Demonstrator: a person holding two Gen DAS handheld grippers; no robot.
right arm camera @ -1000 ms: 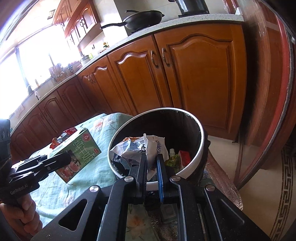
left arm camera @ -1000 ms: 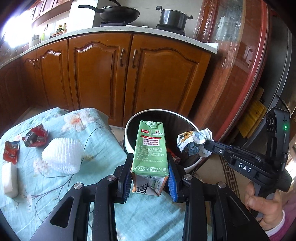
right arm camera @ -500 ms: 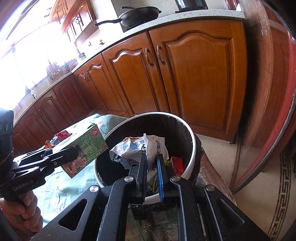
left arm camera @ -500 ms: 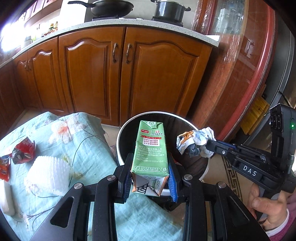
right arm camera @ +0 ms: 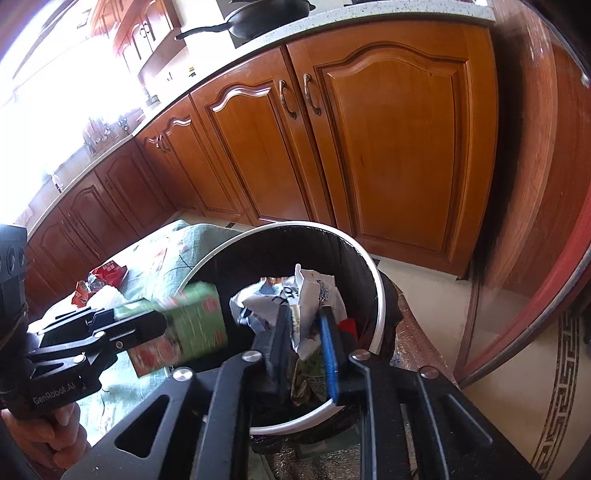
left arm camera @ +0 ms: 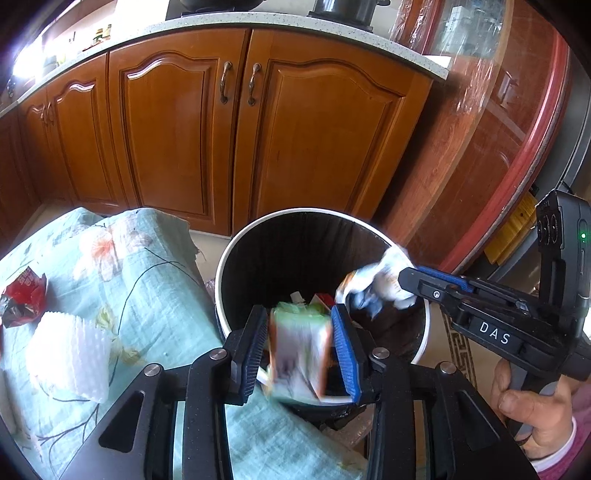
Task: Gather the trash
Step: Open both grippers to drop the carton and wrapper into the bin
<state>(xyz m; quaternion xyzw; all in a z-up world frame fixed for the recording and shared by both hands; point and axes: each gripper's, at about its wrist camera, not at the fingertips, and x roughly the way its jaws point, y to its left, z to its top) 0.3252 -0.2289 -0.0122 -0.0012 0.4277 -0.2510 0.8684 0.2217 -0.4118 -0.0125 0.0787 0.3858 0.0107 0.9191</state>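
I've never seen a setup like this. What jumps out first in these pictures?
A blurred green drink carton sits between the left gripper's just-opening jaws, over the near rim of the black trash bin. Beside it, the right gripper, its jaws also just opening, has a crumpled white wrapper between them above the bin.

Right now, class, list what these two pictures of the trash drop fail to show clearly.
- Carton, left view: motion blur hides its print and whether the pads still touch it.
- Bin bottom, right view: hidden under crumpled wrapper.
- Pot, left view: top cut by the frame edge.
- Red wrapper on the cloth, right view: too small to read.
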